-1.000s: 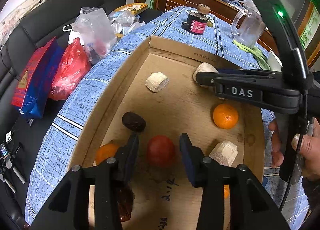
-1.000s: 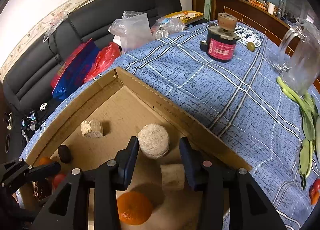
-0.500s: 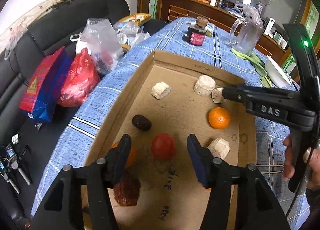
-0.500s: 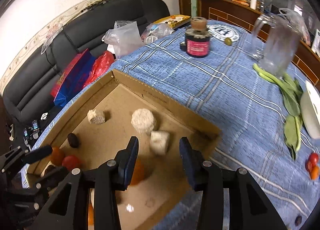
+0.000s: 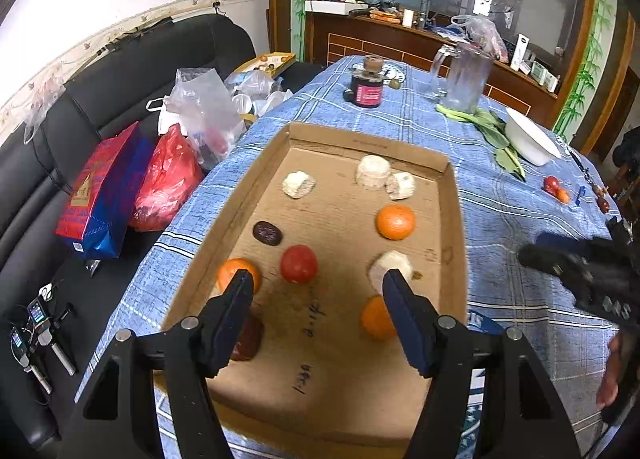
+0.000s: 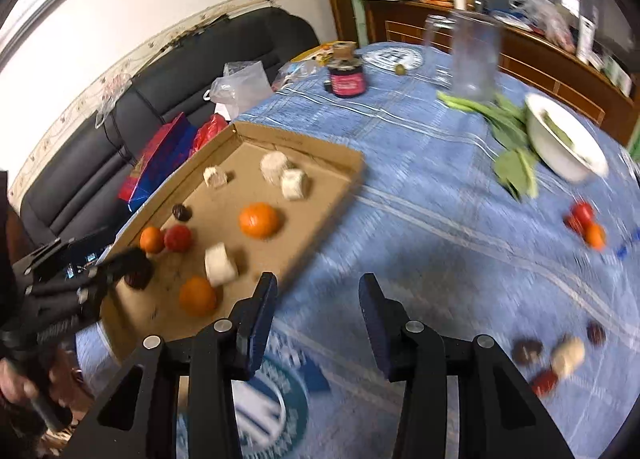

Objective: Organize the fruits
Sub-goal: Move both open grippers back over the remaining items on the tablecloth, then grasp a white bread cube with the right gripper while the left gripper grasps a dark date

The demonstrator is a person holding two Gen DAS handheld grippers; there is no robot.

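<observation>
A shallow cardboard tray (image 5: 454, 219) on the blue cloth holds oranges (image 5: 395, 222), a red fruit (image 5: 298, 263), a dark date (image 5: 267, 233) and several white chunks (image 5: 373, 172). My left gripper (image 5: 318, 309) is open and empty above the tray's near end. My right gripper (image 6: 316, 313) is open and empty over bare cloth to the right of the tray (image 6: 344, 179). Loose fruits lie on the cloth: a red and orange pair (image 6: 585, 221) at the right, and dark, white and red pieces (image 6: 560, 355) near the right gripper.
A white bowl (image 6: 560, 143) and green leaves (image 6: 512, 167) lie at the back right. A glass jug (image 5: 466, 79) and a dark jar (image 5: 366, 89) stand further back. A black sofa with bags (image 5: 168, 175) is to the left.
Both grippers have pulled back and up from the tray. The right gripper swung right, off the tray and over the cloth. The left gripper's jaws have opened wider.
</observation>
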